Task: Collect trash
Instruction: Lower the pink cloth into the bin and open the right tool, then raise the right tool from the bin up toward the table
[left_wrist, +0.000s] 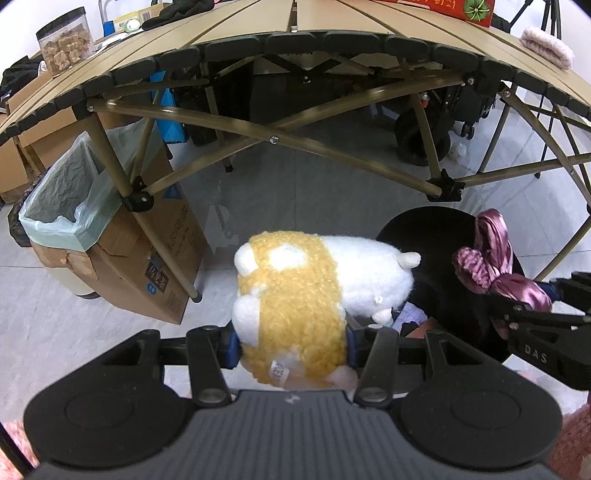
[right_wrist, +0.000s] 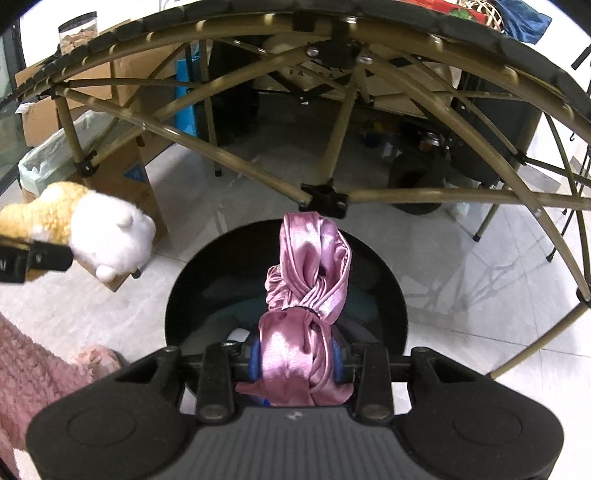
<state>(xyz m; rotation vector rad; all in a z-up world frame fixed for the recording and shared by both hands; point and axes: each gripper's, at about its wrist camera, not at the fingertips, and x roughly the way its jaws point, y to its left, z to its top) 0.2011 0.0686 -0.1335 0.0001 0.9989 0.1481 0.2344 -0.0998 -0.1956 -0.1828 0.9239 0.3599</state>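
While both grippers hang above a round black bin (right_wrist: 384, 291) on the pale tiled floor (left_wrist: 258, 184), we hold one soft thing in each. The left gripper (left_wrist: 291, 345) pinches a plush toy (left_wrist: 295, 291), orange-yellow and white, its blue pads (left_wrist: 229, 349) pressing into the curly orange back; the white body reaches toward 1 o'clock, partly over the bin's near rim in the left wrist view. A small white tag (left_wrist: 279, 371) shows at the toy's lower end. The right gripper (right_wrist: 301, 360) clamps a pink satin cloth (right_wrist: 308, 291), knotted and twisted, which stands up toward 12 o'clock over the bin's dark mouth. Its jaws sit close on the knot, blue pads (right_wrist: 255, 360) touching the fabric on both sides.

In the right wrist view the plush toy appears at 9 o'clock, left of the bin, with the left gripper's black finger across it. In the left wrist view the cloth appears at 3 o'clock, at the bin's right edge. Inside the bin we see some pale and dark items, too dim to name.

Above, at 12 o'clock, spans a folding table (left_wrist: 295, 44) with tan slats and crossed brown legs. At 9 o'clock in the left wrist view stands a cardboard box (left_wrist: 122, 258) lined with a pale green bag (left_wrist: 62, 199). A clear jar (left_wrist: 66, 40) of brown pieces sits on the table at 10 o'clock. Pink fuzzy fabric (right_wrist: 33, 369) shows at 8 o'clock in the right wrist view.
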